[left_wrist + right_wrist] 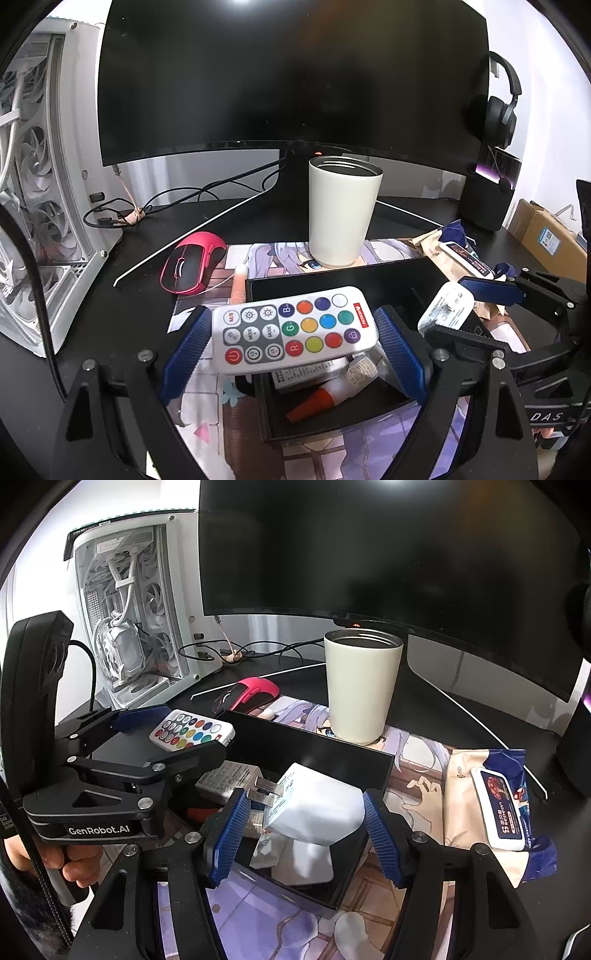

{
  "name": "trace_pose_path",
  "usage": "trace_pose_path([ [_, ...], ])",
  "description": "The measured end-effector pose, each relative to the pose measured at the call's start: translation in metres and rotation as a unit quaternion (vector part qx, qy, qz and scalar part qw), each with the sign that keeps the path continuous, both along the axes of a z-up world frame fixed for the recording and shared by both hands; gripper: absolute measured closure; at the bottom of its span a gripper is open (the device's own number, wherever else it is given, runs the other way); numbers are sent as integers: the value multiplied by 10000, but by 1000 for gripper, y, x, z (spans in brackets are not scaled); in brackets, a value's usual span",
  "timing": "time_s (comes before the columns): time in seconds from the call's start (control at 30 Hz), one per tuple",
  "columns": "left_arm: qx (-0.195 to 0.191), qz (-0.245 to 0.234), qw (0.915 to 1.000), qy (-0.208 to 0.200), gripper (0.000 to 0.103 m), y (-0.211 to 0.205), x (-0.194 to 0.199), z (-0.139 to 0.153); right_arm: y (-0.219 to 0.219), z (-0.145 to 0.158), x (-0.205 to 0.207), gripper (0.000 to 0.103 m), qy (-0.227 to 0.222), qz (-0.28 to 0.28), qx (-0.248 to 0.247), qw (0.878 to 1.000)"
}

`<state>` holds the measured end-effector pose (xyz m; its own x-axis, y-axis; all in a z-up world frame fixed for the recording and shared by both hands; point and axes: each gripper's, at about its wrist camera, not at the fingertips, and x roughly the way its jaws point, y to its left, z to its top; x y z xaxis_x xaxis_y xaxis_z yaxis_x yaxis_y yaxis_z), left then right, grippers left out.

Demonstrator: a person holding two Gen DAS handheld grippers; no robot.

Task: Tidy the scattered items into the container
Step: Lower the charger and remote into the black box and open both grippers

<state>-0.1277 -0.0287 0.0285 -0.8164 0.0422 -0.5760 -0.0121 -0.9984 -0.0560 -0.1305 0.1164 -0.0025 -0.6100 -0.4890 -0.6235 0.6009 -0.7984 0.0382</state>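
A black rectangular box point(332, 275) lies on the printed desk mat, also in the right wrist view point(314, 746). My left gripper point(295, 332) is shut on a white remote point(295, 326) with coloured buttons, held over the box's left end; the remote also shows in the right wrist view point(192, 731). My right gripper point(303, 819) is shut on a white plug charger point(317, 808), held over the box's right end; the charger also shows in the left wrist view point(447, 308). Inside the box lie an orange-capped tube point(325, 398) and small white packs point(225, 779).
A cream tumbler point(343, 210) stands on the mat behind the box. A red and black mouse point(192, 266) lies left of it. A wet-wipe pack point(495, 801) lies right of the box. A monitor point(295, 74), a white PC case point(37, 184) and cables are behind.
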Motion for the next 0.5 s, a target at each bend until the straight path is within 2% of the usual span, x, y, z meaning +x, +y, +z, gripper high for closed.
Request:
trace_pose_path([
  [0.1, 9, -4, 10000, -4, 14, 1, 0, -1, 2, -1, 0, 38, -52, 50, -16, 10000],
  [0.17, 13, -24, 10000, -2, 14, 2, 1, 0, 5, 2, 2, 33, -50, 88, -154, 9998],
  [0.2, 8, -33, 10000, -2, 14, 2, 1, -1, 7, 3, 3, 24, -22, 60, -213, 9998],
  [0.23, 3, -41, 10000, -3, 14, 2, 2, -1, 11, 6, 5, 19, 34, 9, -304, 9995],
  [0.37, 24, -90, 10000, 2, 14, 3, 4, -1, 21, 14, 9, 16, 89, -90, -481, 9988],
  [0.5, 40, -141, 9999, -10, 13, 7, 4, -1, 28, 17, 14, 7, 162, -82, -503, 9986],
])
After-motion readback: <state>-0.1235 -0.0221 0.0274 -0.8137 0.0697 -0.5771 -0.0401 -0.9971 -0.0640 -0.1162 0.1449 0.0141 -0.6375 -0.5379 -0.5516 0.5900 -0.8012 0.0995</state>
